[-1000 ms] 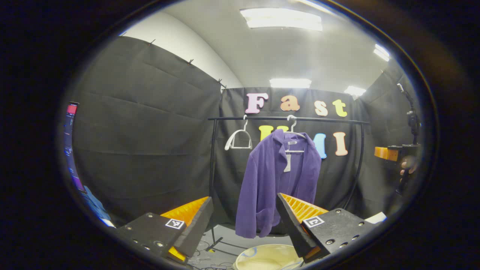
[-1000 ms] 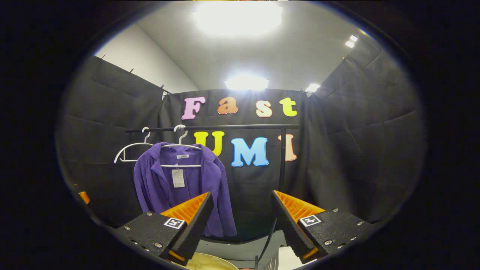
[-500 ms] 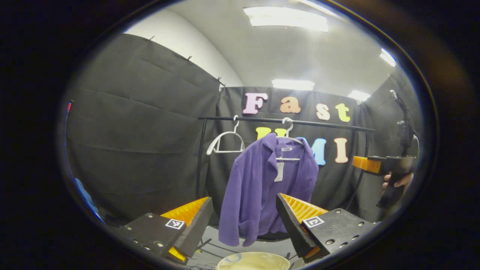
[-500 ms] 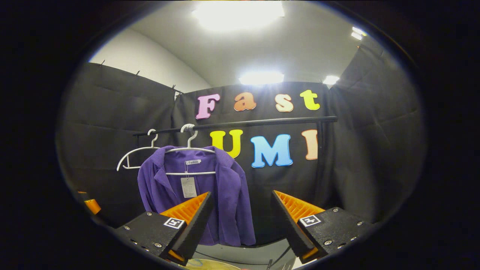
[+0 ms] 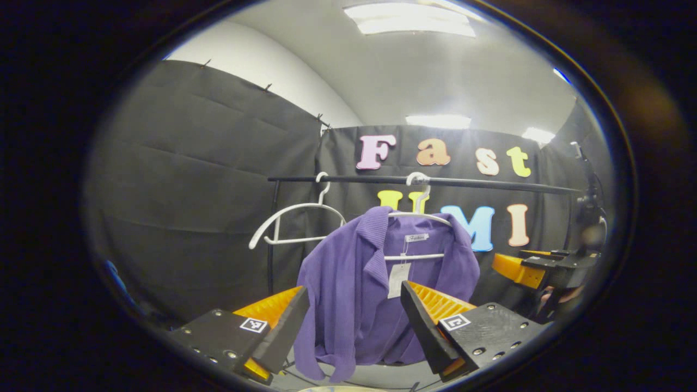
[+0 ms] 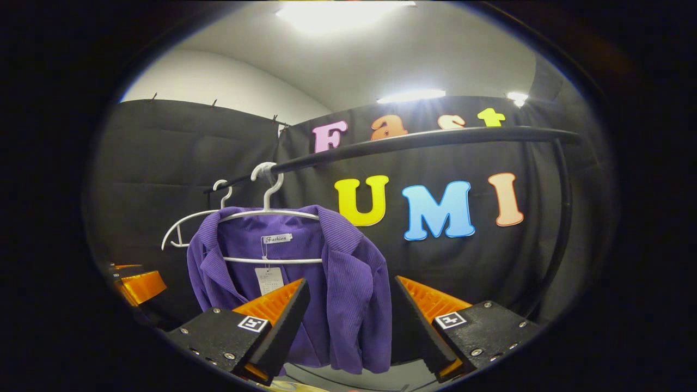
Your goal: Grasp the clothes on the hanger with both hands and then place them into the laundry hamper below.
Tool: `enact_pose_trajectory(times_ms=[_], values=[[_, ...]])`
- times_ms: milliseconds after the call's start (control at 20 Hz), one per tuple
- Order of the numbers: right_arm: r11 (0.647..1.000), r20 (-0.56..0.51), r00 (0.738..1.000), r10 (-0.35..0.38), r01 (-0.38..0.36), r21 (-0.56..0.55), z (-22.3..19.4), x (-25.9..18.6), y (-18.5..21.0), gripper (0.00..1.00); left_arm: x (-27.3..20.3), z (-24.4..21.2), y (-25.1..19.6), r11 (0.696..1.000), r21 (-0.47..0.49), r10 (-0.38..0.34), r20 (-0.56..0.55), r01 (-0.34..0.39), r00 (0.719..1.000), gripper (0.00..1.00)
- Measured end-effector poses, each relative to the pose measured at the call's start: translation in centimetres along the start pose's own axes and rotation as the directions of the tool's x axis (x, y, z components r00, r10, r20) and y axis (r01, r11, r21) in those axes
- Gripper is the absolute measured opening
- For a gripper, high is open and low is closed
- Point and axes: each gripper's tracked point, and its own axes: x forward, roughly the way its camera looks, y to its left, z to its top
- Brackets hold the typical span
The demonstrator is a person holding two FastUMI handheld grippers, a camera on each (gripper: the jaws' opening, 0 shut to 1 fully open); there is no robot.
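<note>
A purple jacket (image 5: 354, 288) (image 6: 348, 283) hangs on a white hanger (image 5: 419, 215) (image 6: 269, 212) from a black rail (image 5: 435, 181) (image 6: 414, 140). A paper tag dangles inside its collar. My left gripper (image 5: 354, 321) is open, its fingers framing the jacket's lower front without touching it. Open too is my right gripper (image 6: 348, 321), a short way in front of the jacket's right shoulder and sleeve. In the left gripper view the right gripper (image 5: 536, 267) shows at the far right with a hand behind it. A pale sliver of the hamper's rim (image 5: 337, 389) peeks at the bottom edge.
An empty white hanger (image 5: 297, 223) (image 6: 188, 223) hangs on the rail left of the jacket. The rail's upright posts (image 5: 270, 234) (image 6: 561, 218) stand at either end. Black cloth walls close the booth on all sides.
Both grippers have moved closer to the jacket, which now looks larger in both views. The hamper has slid almost out of the bottom of the views. Both grippers stay open.
</note>
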Motion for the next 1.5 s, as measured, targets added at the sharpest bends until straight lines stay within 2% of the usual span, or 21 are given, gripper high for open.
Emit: enact_pose_trajectory(times_ms=[200, 400, 700, 800, 850, 950, 1050, 1100, 1150, 1200, 1250, 1300, 1400, 1450, 1500], values=[[0.997, -0.023, 0.998, 0.058, -0.056, 0.05, -1.5, 4.7, -0.5, 0.95, 4.9, -1.1, -2.5, 0.995, 0.077, 0.066, -0.005, -0.065, 0.998, 1.0], [0.989, -0.062, 0.992, 0.108, -0.101, 0.106, -3.4, 7.7, 0.2, 0.95, 8.6, -2.1, -2.7, 0.985, 0.11, 0.133, -0.011, -0.131, 0.991, 1.0], [0.987, -0.076, 0.992, 0.098, -0.087, 0.138, -5.5, 9.9, 0.1, 0.95, 12.8, -2.8, -1.8, 0.973, 0.133, 0.19, -0.009, -0.187, 0.982, 1.0], [0.986, -0.082, 0.991, 0.101, -0.089, 0.141, -6.1, 10.6, 0.3, 0.95, 13.6, -3.1, -2.0, 0.975, 0.121, 0.187, -0.012, -0.184, 0.982, 1.0], [0.987, -0.085, 0.991, 0.101, -0.089, 0.134, -6.3, 10.9, 0.2, 0.94, 13.8, -3.6, -1.9, 0.975, 0.116, 0.192, -0.024, -0.188, 0.981, 0.97], [0.988, -0.087, 0.99, 0.11, -0.099, 0.12, -6.2, 11.2, 0.4, 0.9, 14.2, -4.4, -0.8, 0.968, 0.108, 0.234, -0.05, -0.227, 0.971, 0.83], [0.989, -0.077, 0.991, 0.107, -0.098, 0.106, -6.0, 11.6, 0.3, 0.78, 14.5, -5.6, -0.8, 0.971, 0.097, 0.228, -0.104, -0.218, 0.968, 0.68], [0.99, -0.071, 0.992, 0.105, -0.097, 0.102, -5.8, 11.7, 0.2, 0.63, 14.4, -5.5, -0.1, 0.965, 0.102, 0.251, -0.098, -0.242, 0.963, 0.53], [0.989, -0.073, 0.991, 0.115, -0.107, 0.105, -5.8, 11.6, 0.4, 0.58, 14.1, -5.6, 0.0, 0.969, 0.096, 0.239, -0.104, -0.23, 0.965, 0.38], [0.986, -0.078, 0.988, 0.131, -0.121, 0.115, -5.9, 11.6, 0.7, 0.43, 13.8, -5.7, 0.0, 0.972, 0.088, 0.226, -0.108, -0.217, 0.968, 0.23], [0.984, -0.084, 0.987, 0.136, -0.125, 0.124, -5.9, 11.8, 0.7, 0.36, 13.7, -5.9, -0.1, 0.976, 0.082, 0.209, -0.118, -0.2, 0.971, 0.25], [0.985, -0.083, 0.988, 0.129, -0.118, 0.129, -5.8, 11.9, 0.5, 0.19, 13.7, -6.1, -0.2, 0.982, 0.067, 0.184, -0.131, -0.177, 0.974, 0.26], [0.98, -0.079, 0.985, 0.15, -0.138, 0.141, -5.7, 12.1, 0.9, 0.09, 13.5, -6.4, -0.4, 0.99, 0.035, 0.141, -0.147, -0.138, 0.979, 0.29], [0.976, -0.082, 0.982, 0.17, -0.156, 0.153, -5.8, 12.0, 1.5, 0.07, 13.3, -6.5, 0.4, 0.988, 0.018, 0.153, -0.141, -0.152, 0.978, 0.29], [0.969, -0.085, 0.977, 0.194, -0.177, 0.17, -5.8, 11.7, 1.9, 0.04, 13.0, -6.2, -0.2, 0.993, -0.007, 0.117, -0.145, -0.119, 0.982, 0.04]])
